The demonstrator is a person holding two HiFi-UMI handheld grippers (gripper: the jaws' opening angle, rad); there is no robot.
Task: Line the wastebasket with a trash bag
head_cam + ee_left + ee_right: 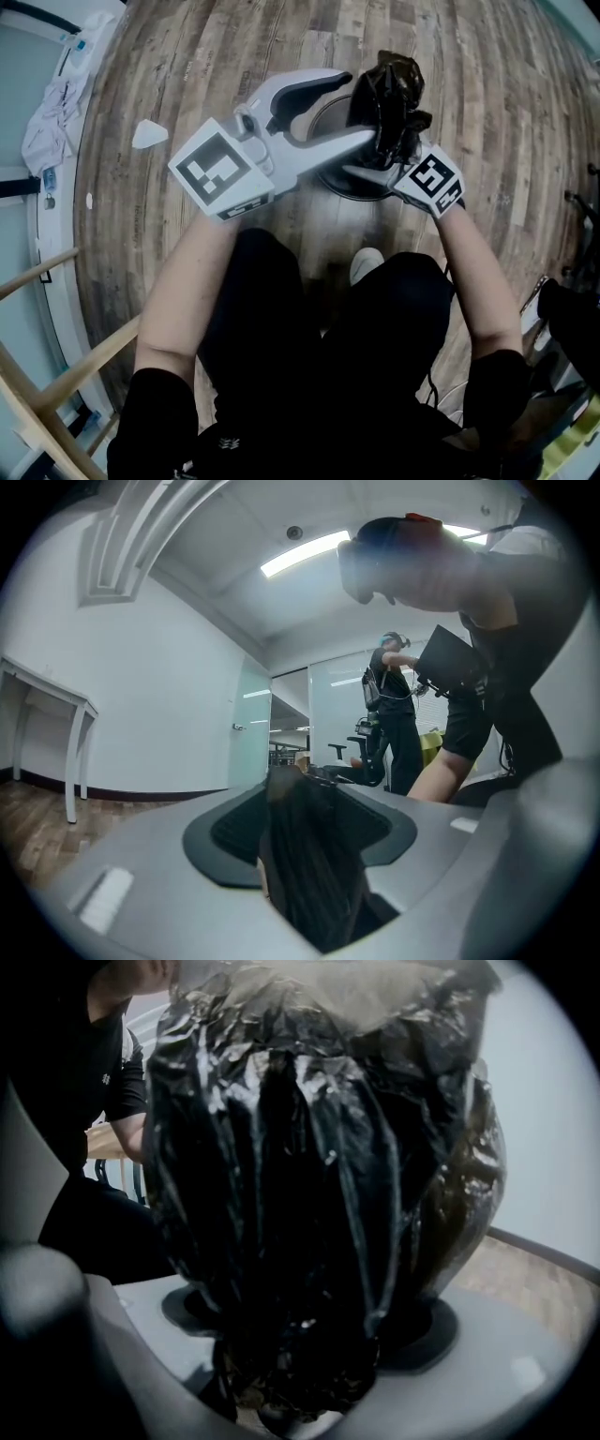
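The bag (392,89) stands bunched over the basket (328,178), with its long axis running 12 to 6 in the head view. The right gripper (386,161) is clamped on its lower end at 6. The left gripper (361,106) sits at 9 from the bag. Its jaws are wide apart around a loose fold, not pinching it, so it looks free to regrip.

In the head view the wastebasket (352,190) is mostly hidden behind the trash bag (394,89) and the jaws of both grippers; only an arc of its rim shows. In the right gripper view the bag (309,1194) blocks nearly all the room behind it, and the upper edge cuts off its top. In the left gripper view a dark strip of bag (309,864) runs off the bottom edge.
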